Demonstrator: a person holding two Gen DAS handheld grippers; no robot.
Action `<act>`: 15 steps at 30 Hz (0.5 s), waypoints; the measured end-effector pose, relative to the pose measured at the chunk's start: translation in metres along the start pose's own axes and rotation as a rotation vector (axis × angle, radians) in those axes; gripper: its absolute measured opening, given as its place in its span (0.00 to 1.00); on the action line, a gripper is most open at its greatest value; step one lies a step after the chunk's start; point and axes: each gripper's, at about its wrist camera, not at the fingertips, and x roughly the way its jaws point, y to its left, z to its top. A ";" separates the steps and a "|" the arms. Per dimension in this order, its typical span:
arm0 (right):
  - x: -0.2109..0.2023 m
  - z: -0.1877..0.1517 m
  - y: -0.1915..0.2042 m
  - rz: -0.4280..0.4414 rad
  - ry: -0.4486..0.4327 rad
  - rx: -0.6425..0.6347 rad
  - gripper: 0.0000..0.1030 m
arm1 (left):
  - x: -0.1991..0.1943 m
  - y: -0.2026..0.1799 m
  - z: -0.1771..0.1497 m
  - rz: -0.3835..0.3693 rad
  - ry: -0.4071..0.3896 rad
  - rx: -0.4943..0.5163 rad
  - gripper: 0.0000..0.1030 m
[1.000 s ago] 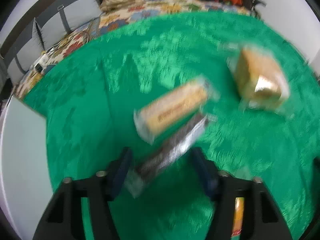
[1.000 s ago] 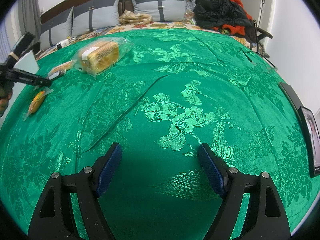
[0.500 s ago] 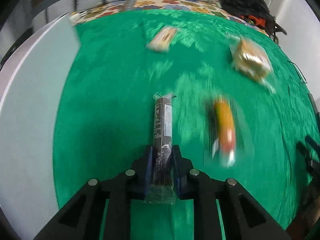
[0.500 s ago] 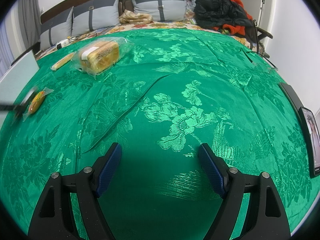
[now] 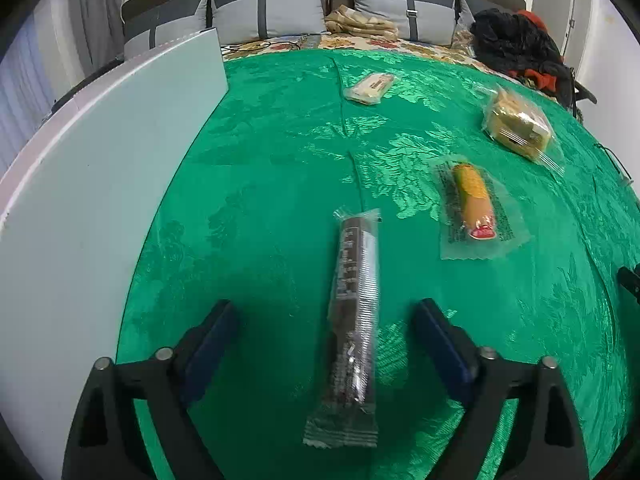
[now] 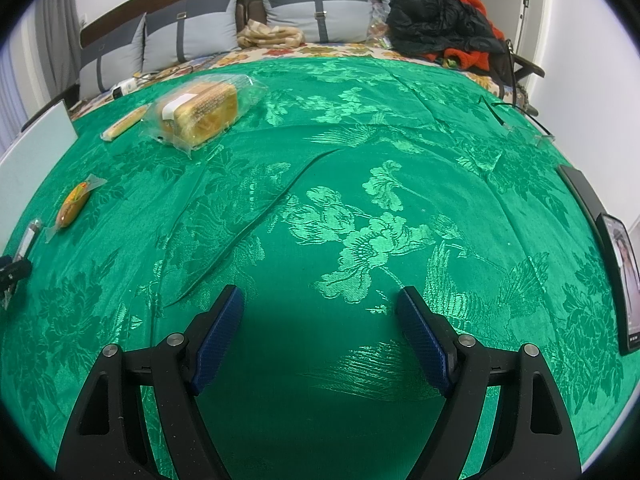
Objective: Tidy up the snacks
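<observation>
A long dark cookie pack (image 5: 355,320) lies on the green cloth (image 5: 280,184) between the fingers of my left gripper (image 5: 324,316). Its jaws are opening and stand wide, with both pads clear of the pack. To its right lies an orange sausage (image 5: 474,204) in clear wrap. Farther back are a pale biscuit bar (image 5: 370,87) and a bagged bread loaf (image 5: 518,128). In the right wrist view my right gripper (image 6: 320,300) hangs open over bare cloth, holding nothing. The loaf (image 6: 200,114), bar (image 6: 124,122), sausage (image 6: 73,206) and cookie pack (image 6: 27,240) show at its left.
A white board (image 5: 100,184) runs along the cloth's left edge. Grey pillows (image 6: 324,8) and a heap of black and red clothes (image 6: 444,24) lie at the far end. A dark phone (image 6: 620,276) rests at the right edge. The left gripper's tip (image 6: 12,274) shows at far left.
The left gripper closed on the cookie pack, carried it toward the white board beside the sausage, then opened and let it lie on the cloth. The right gripper has not moved.
</observation>
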 end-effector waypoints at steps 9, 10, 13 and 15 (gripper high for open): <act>0.000 0.000 0.000 -0.001 0.000 0.000 0.80 | 0.009 0.003 0.004 -0.010 -0.015 0.009 1.00; 0.000 0.000 0.000 0.000 0.000 0.000 0.80 | 0.008 0.004 0.003 -0.011 -0.015 0.009 1.00; 0.000 0.000 0.000 0.000 0.001 0.000 0.81 | 0.009 0.003 0.004 -0.015 -0.013 0.006 1.00; 0.000 0.000 0.000 0.000 0.000 0.000 0.81 | 0.008 0.004 0.004 -0.015 -0.013 0.006 1.00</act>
